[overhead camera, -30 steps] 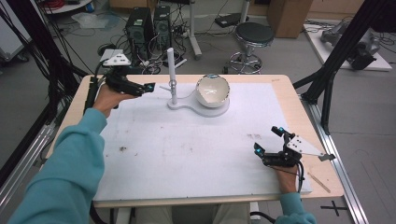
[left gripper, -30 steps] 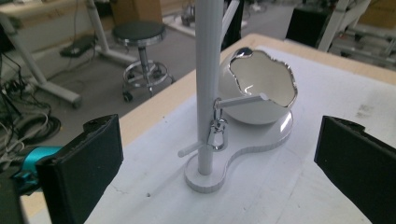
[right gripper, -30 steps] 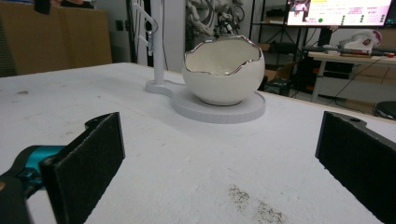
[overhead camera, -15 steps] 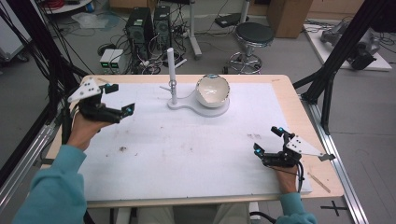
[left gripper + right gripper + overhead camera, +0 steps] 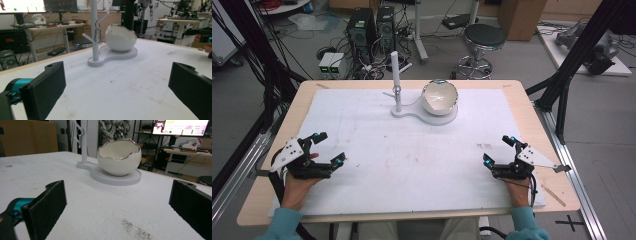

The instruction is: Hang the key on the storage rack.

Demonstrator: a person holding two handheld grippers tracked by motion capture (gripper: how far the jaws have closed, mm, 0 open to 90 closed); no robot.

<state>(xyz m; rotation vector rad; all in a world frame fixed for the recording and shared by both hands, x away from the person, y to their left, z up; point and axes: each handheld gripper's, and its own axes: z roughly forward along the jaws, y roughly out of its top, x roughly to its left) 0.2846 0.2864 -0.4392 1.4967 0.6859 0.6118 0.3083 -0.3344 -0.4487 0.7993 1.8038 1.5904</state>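
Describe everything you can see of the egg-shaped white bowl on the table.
The bowl looks like a cracked eggshell: glossy white, ceramic by its look, with a jagged silvery rim and an empty cream inside. It stands upright on the round end of a flat white base, beside a thin white branched post, at the table's far middle. Only the base touches it.

The right claw (image 5: pixel 117 212) stands wide apart with nothing between its black jaws, low over the white bench (image 5: pixel 75 202). Ahead, a white eggshell-shaped bowl (image 5: pixel 119 160) with a silver rim sits on a flat white base (image 5: pixel 117 180), beside an upright post (image 5: pixel 84 142).
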